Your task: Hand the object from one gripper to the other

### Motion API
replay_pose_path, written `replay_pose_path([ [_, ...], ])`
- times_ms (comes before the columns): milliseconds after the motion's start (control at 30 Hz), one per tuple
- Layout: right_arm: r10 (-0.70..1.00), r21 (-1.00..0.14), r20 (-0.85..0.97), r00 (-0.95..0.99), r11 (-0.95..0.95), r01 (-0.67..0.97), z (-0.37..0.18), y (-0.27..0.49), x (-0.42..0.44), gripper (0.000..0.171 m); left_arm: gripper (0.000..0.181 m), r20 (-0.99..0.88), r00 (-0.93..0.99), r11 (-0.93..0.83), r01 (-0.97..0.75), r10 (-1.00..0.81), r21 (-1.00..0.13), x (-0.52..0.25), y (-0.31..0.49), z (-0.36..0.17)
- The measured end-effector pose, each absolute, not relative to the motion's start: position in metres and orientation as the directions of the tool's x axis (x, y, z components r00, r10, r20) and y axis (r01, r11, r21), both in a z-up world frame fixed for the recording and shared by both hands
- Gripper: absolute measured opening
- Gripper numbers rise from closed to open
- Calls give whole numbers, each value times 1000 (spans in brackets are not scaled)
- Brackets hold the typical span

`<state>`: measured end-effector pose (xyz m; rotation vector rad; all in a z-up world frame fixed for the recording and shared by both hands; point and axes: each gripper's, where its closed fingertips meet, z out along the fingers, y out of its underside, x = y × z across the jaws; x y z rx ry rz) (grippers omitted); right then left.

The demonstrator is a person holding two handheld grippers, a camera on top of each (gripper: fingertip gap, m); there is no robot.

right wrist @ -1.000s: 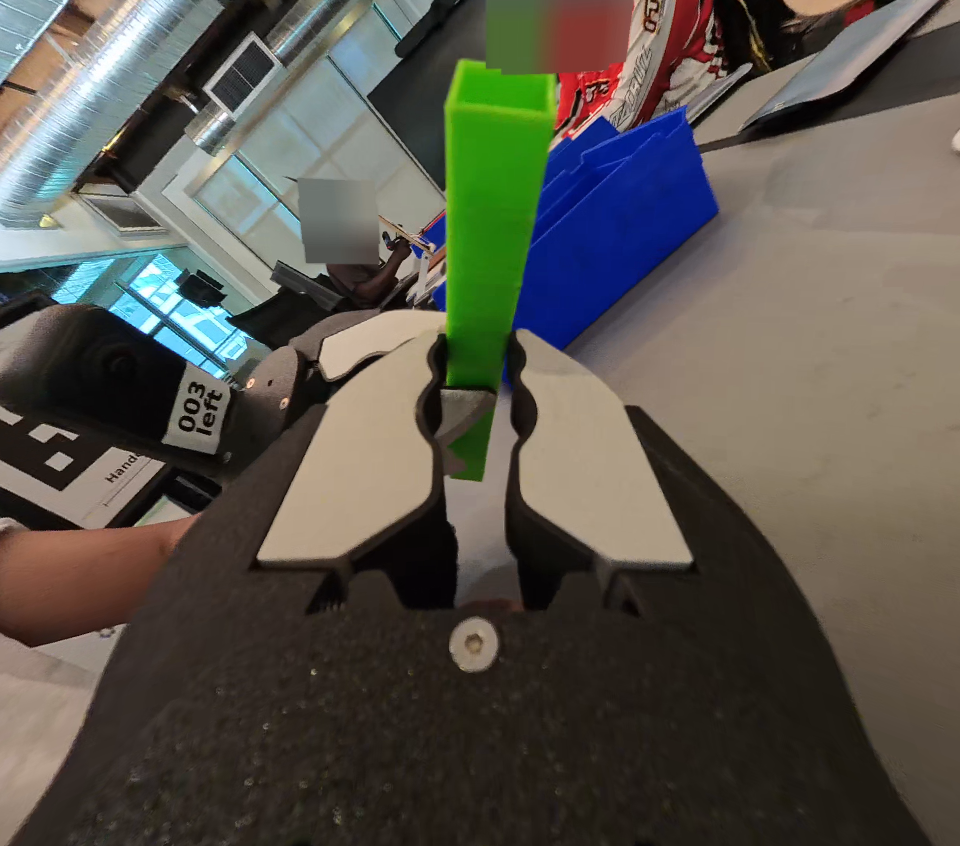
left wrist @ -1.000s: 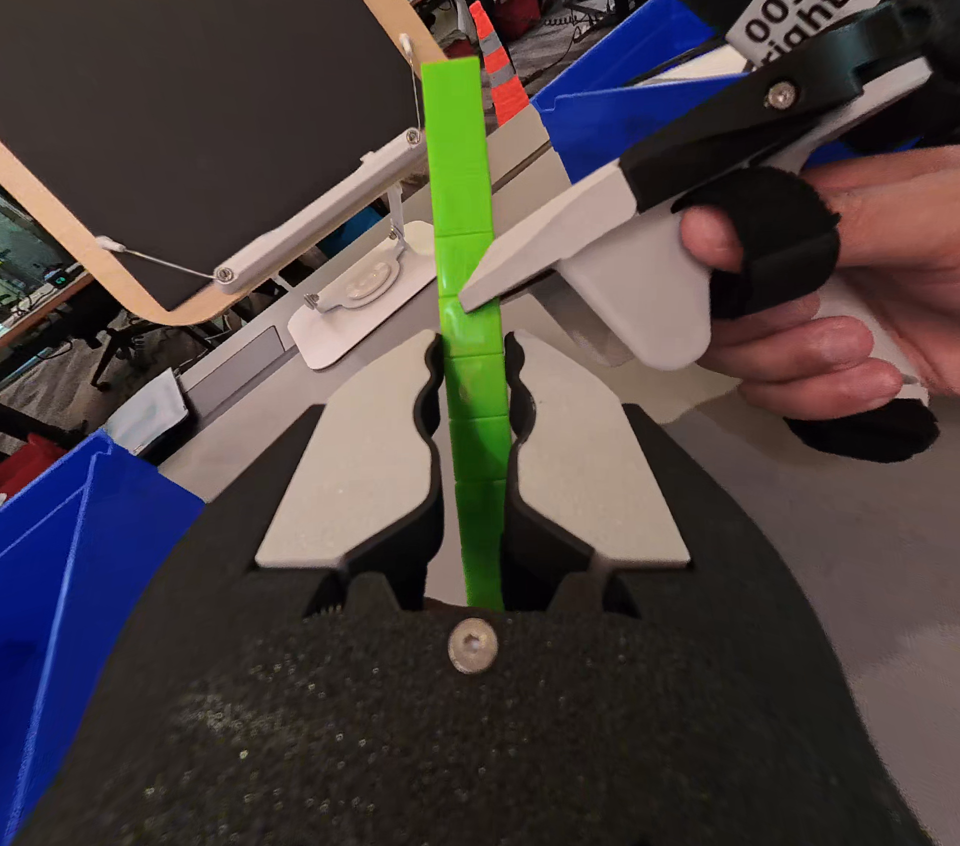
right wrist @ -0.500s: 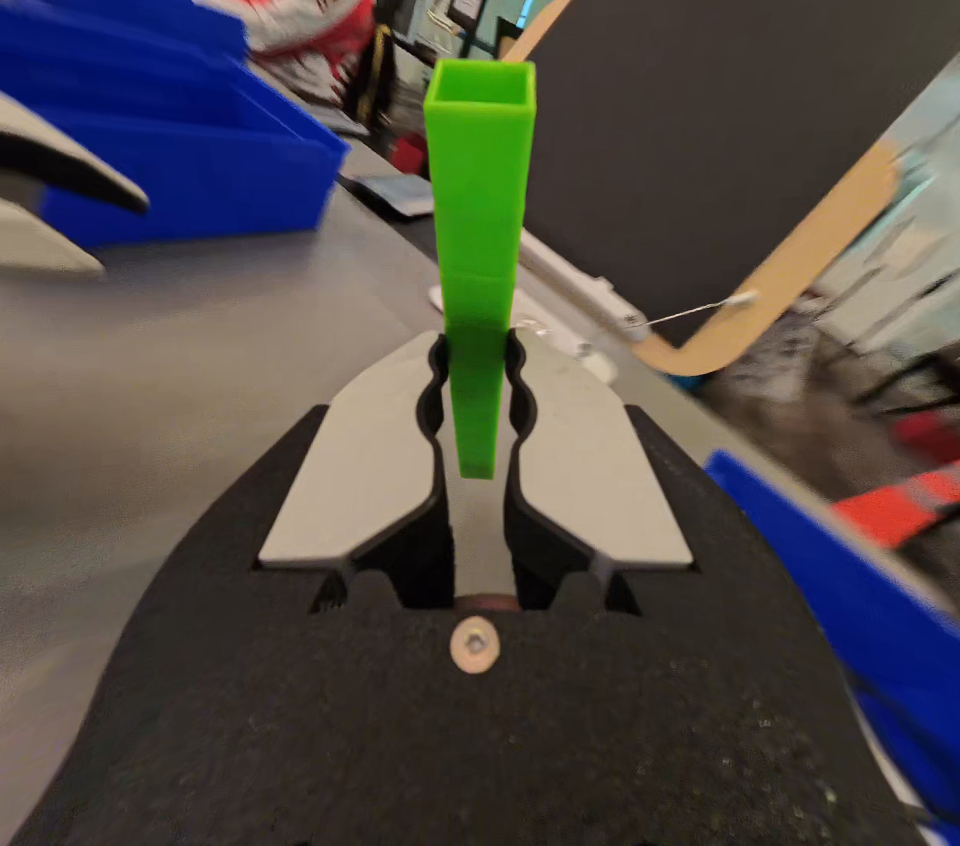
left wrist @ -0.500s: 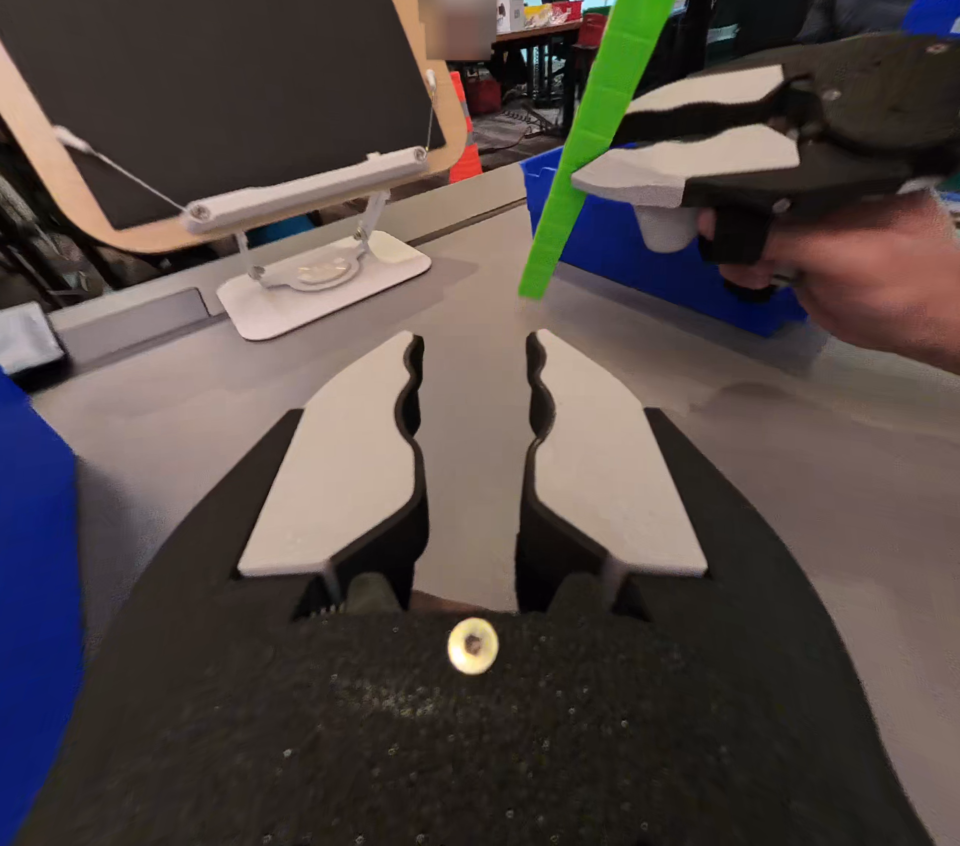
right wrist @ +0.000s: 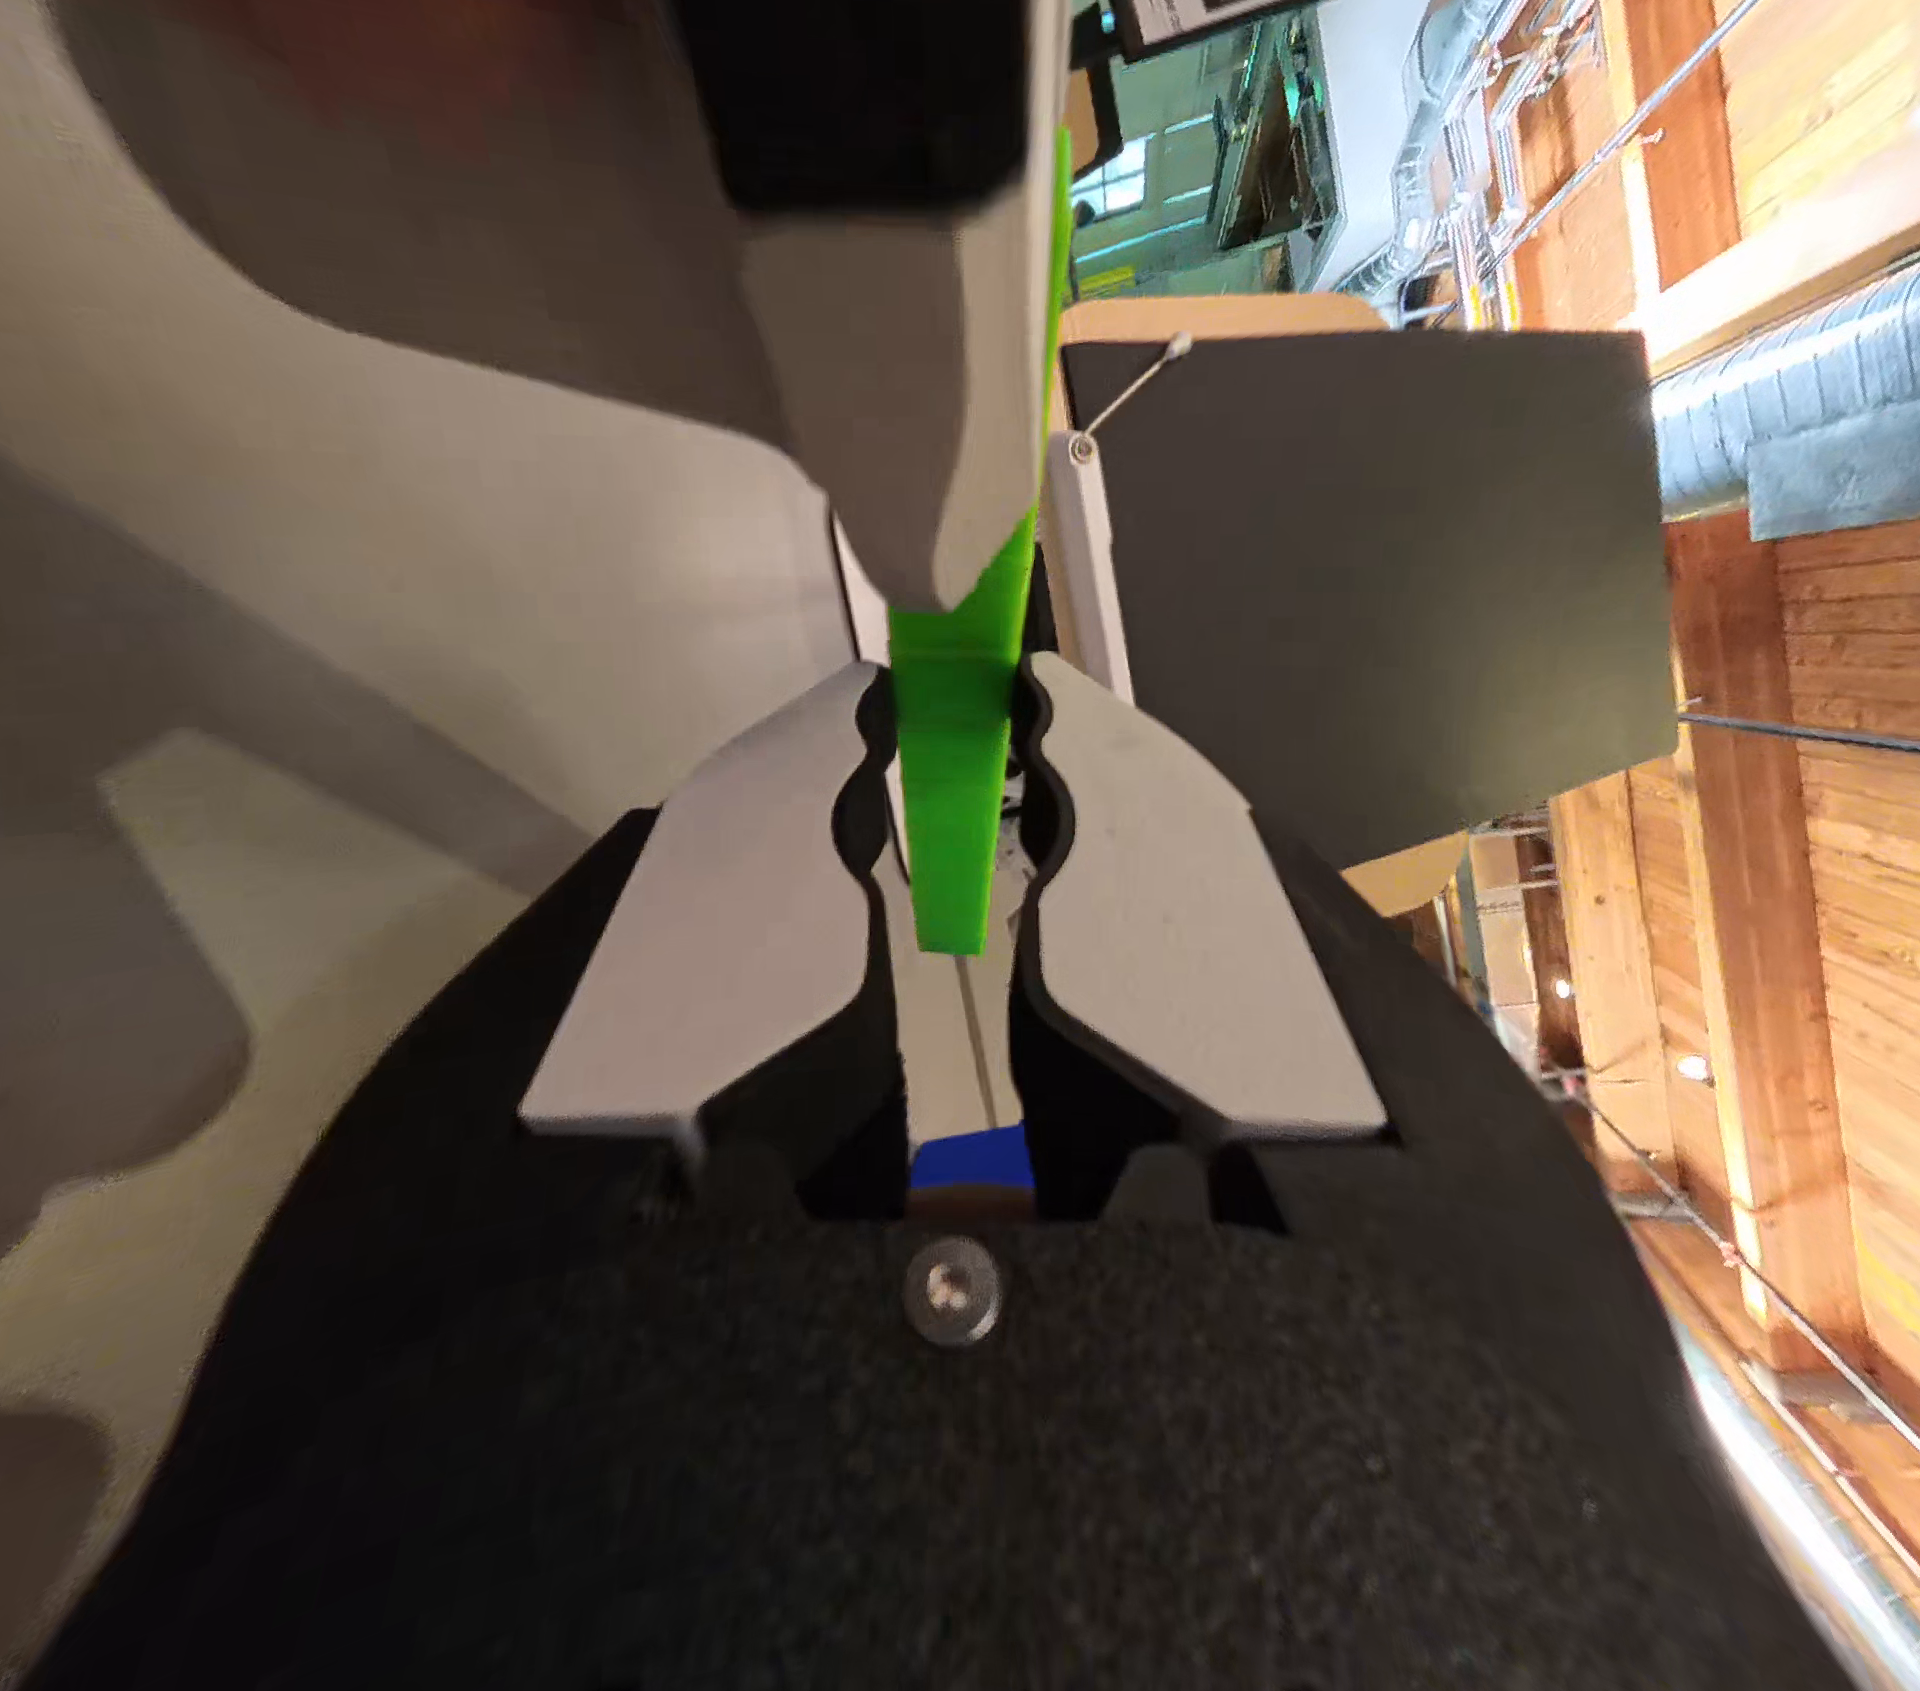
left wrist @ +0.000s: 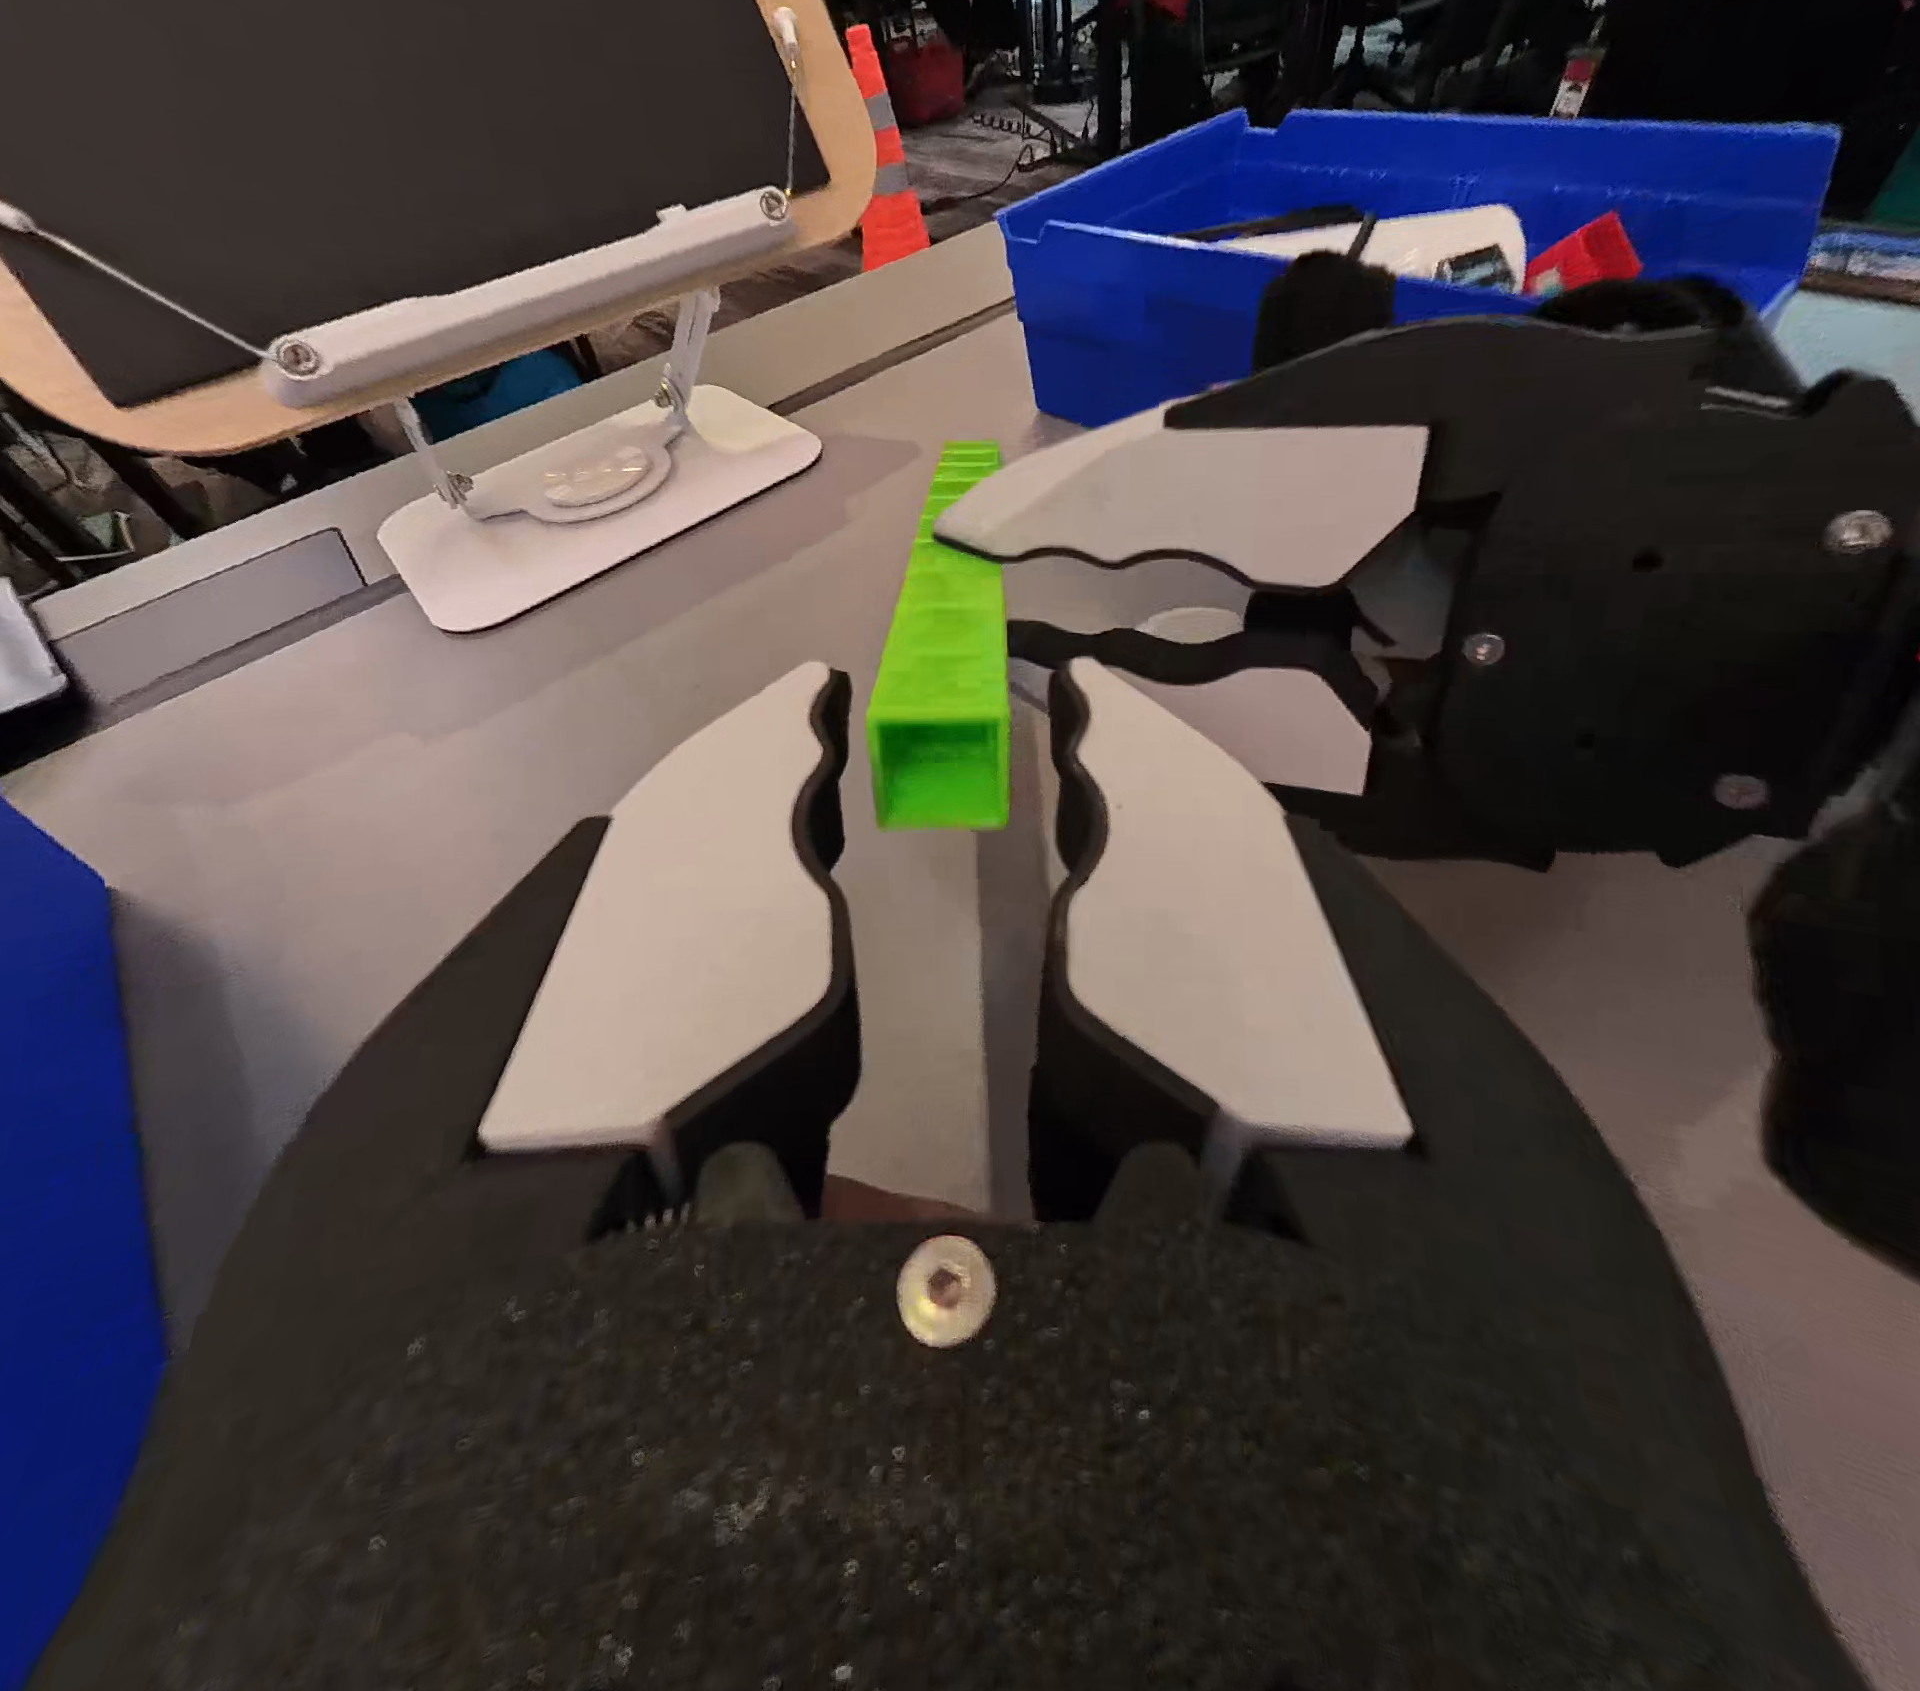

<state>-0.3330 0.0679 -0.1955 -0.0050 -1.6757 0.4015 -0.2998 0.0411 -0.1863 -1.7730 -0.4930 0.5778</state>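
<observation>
A bright green square tube (left wrist: pixel 940 768) lies level above the grey table (left wrist: pixel 416 758), its open end towards my left gripper's camera. My left gripper (left wrist: pixel 942 680) is open. The tube's end sits between its fingertips, with a gap on each side. My right gripper (left wrist: pixel 982 581) comes in from the right and is shut on the tube farther along. In the right wrist view my right gripper (right wrist: pixel 956 680) presses both pads on the tube (right wrist: pixel 951 810). A finger of my left gripper (right wrist: pixel 935 446) covers the tube's far part.
A black panel on a white stand (left wrist: pixel 592 488) stands at the back left. A blue bin (left wrist: pixel 1403 187) with loose items is at the back right. Another blue bin (left wrist: pixel 52 1122) is at the left edge. An orange cone (left wrist: pixel 883 166) stands beyond the table. The tips of one gripper are about 5 cm away from the tips of the other.
My left gripper let go of the tube and opened. My right gripper carried it away, then swung it back level, so its end now sits between the open left fingers.
</observation>
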Motion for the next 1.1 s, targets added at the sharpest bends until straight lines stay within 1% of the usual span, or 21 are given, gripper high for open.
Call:
replay_pose_path([
  [33, 220, -252, 963, -153, 938, -238, -197, 64, -331, 21, 32, -156, 787, -287, 28, 597, -958, -301, 41, -189],
  [67, 207, -240, 966, -153, 942, -237, -199, 63, -330, 21, 24, -172, 790, -307, 22, 589, -951, -301, 42, -192],
  [133, 203, -232, 969, -142, 946, -227, -201, 65, -331, 21, 24, -170, 798, -318, 28, 578, -948, -302, 44, -195],
  [200, 234, -257, 965, -118, 934, -248, -201, 67, -332, 21, 23, -173, 808, -335, 31, 563, -942, -303, 46, -196],
  [267, 253, -278, 960, -123, 922, -270, -203, 66, -330, 22, 23, -223, 802, -367, -5, 554, -930, -305, 44, -195],
  [300, 259, -296, 953, -159, 910, -289, -206, 65, -328, 28, 23, -262, 782, -382, -33, 566, -924, -308, 40, -193],
  [367, 319, -399, 905, -282, 866, -302, -212, 68, -324, 31, 23, -310, 745, -384, -79, 591, -920, -314, 30, -185],
  [433, 466, -578, 793, -393, 780, -240, -213, 82, -328, 31, 23, -318, 712, -357, -101, 626, -929, -321, 17, -174],
  [500, 629, -772, 582, -516, 627, -107, -214, 97, -335, 32, 23, -272, 740, -300, -100, 615, -949, -322, 10, -166],
  [533, 691, -856, 436, -577, 517, -27, -213, 100, -338, 32, 23, -230, 775, -254, -93, 588, -963, -320, 9, -163],
  [567, 695, -918, 253, -673, 391, 60, -213, 97, -334, 35, 23, -165, 825, -203, -63, 540, -977, -317, 9, -161],
  [633, 632, -962, -69, -772, 164, 220, -202, 93, -325, 62, 23, -12, 895, -107, 40, 445, -993, -313, 3, -158],
  [667, 564, -963, -170, -808, 79, 258, -193, 92, -319, 69, 23, 63, 918, -56, 92, 391, -994, -312, -1, -154],
  [733, 487, -955, -275, -829, -40, 293, -176, 98, -313, 68, 22, 178, 934, 42, 174, 309, -984, -313, -14, -144],
  [767, 463, -951, -300, -834, -73, 302, -171, 101, -312, 68, 23, 234, 945, 74, 223, 228, -972, -308, -18, -139],
  [833, 402, -946, -320, -858, -96, 308, -164, 102, -305, 64, 23, 289, 946, 119, 273, 147, -955, -304, -25, -132],
  [900, 329, -942, -336, -883, -117, 315, -156, 98, -296, 64, 23, 326, 945, 95, 321, 39, -942, -292, -23, -134],
  [967, 240, -932, -358, -903, -147, 330, -146, 94, -285, 60, 23, 325, 946, 63, 325, -1, -944, -285, -17, -140],
  [1000, 197, -931, -361, -912, -143, 337, -144, 92, -279, 55, 23, 326, 945, 54, 326, -8, -944, -283, -15, -142],
  [1033, 192, -931, -363, -912, -118, 345, -148, 90, -278, 53, 23, 329, 944, 59, 329, -16, -942, -282, -13, -141],
  [1100, 190, -933, -361, -913, -71, 354, -156, 88, -276, 42, 23, 331, 943, 52, 333, -32, -942, -279, -12, -141],
])
